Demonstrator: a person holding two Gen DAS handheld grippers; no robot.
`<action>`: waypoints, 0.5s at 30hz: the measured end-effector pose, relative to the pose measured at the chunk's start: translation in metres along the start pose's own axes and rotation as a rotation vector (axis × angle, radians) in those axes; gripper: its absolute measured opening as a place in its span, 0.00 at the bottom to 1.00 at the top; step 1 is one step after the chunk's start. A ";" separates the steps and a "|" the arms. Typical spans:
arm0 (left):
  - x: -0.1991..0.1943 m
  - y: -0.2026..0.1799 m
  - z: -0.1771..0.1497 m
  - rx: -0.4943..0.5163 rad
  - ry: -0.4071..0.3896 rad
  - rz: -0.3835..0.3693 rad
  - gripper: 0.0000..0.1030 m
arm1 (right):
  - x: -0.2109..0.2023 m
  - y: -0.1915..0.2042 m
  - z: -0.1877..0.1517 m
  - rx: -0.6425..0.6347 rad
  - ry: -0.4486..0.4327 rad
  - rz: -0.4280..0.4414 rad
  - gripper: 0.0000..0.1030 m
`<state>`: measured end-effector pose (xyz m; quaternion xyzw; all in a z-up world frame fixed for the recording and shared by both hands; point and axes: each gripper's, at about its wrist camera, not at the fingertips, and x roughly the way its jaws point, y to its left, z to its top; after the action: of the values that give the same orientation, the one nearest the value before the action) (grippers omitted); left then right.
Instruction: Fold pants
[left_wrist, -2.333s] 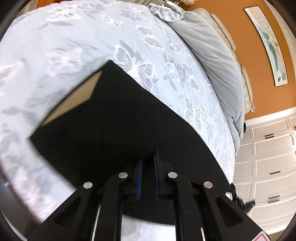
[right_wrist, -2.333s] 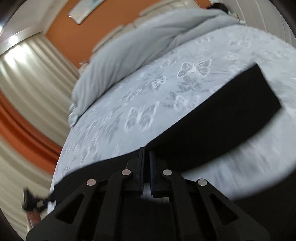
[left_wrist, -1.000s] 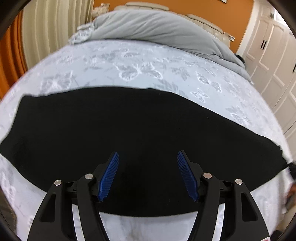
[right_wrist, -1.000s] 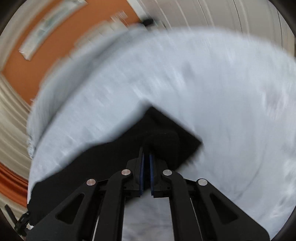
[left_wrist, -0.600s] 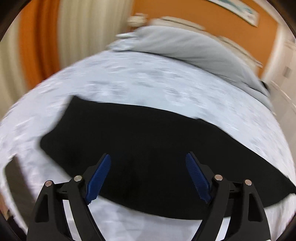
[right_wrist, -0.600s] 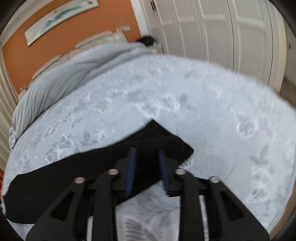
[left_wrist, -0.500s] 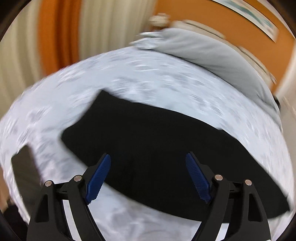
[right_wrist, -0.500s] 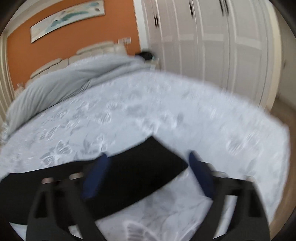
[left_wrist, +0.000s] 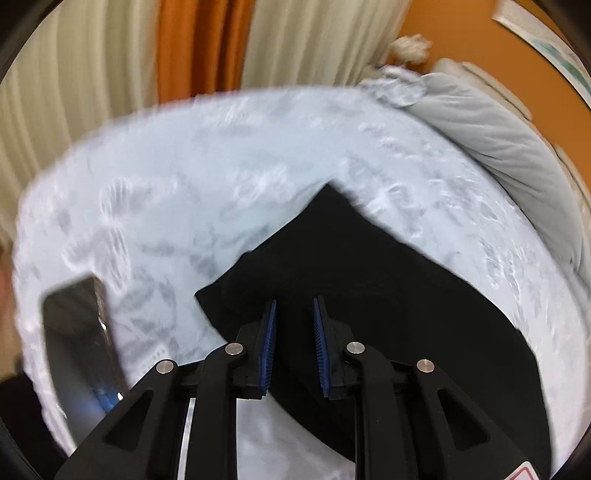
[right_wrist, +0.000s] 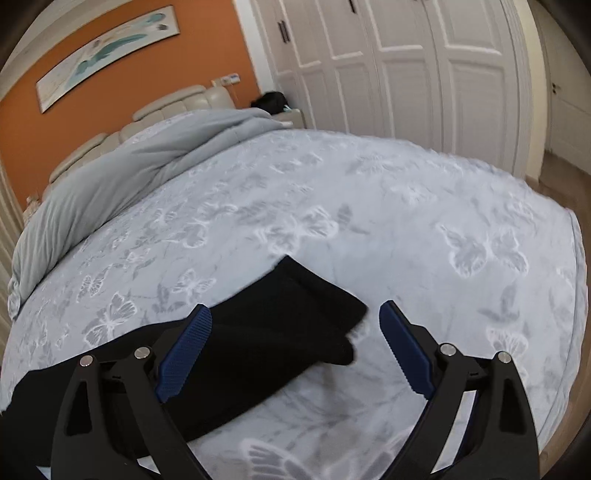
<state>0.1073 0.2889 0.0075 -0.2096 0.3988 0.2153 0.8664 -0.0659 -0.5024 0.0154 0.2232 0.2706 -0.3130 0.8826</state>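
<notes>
The black pants (left_wrist: 369, 280) lie folded lengthwise in a long strip on the pale butterfly-print bed (left_wrist: 184, 206). My left gripper (left_wrist: 293, 314) hovers over one end of the strip, its blue pads a narrow gap apart with black cloth showing between them; I cannot tell whether they grip it. In the right wrist view the other end of the pants (right_wrist: 280, 325) lies flat on the bed (right_wrist: 406, 229). My right gripper (right_wrist: 291, 325) is wide open just above that end and holds nothing.
A dark phone (left_wrist: 79, 350) lies on the bed near the left edge. A grey duvet (right_wrist: 129, 173) is bunched at the headboard. Curtains (left_wrist: 110, 62) stand beyond the left side, white wardrobe doors (right_wrist: 424, 66) beyond the right.
My right gripper let go of the pants end and opened wide. My left gripper swung toward the other end of the pants and its jaws narrowed from wide open to a small gap.
</notes>
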 end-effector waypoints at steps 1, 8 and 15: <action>-0.017 -0.014 -0.006 0.052 -0.053 -0.016 0.22 | 0.001 -0.005 0.000 -0.003 -0.003 -0.015 0.87; -0.083 -0.124 -0.092 0.381 -0.197 -0.240 0.77 | 0.028 -0.062 -0.014 0.175 0.117 0.146 0.87; -0.072 -0.167 -0.140 0.541 -0.149 -0.354 0.77 | 0.064 -0.046 -0.014 0.109 0.282 0.246 0.42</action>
<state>0.0710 0.0621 0.0120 -0.0216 0.3346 -0.0379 0.9414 -0.0596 -0.5545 -0.0449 0.3438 0.3447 -0.1825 0.8542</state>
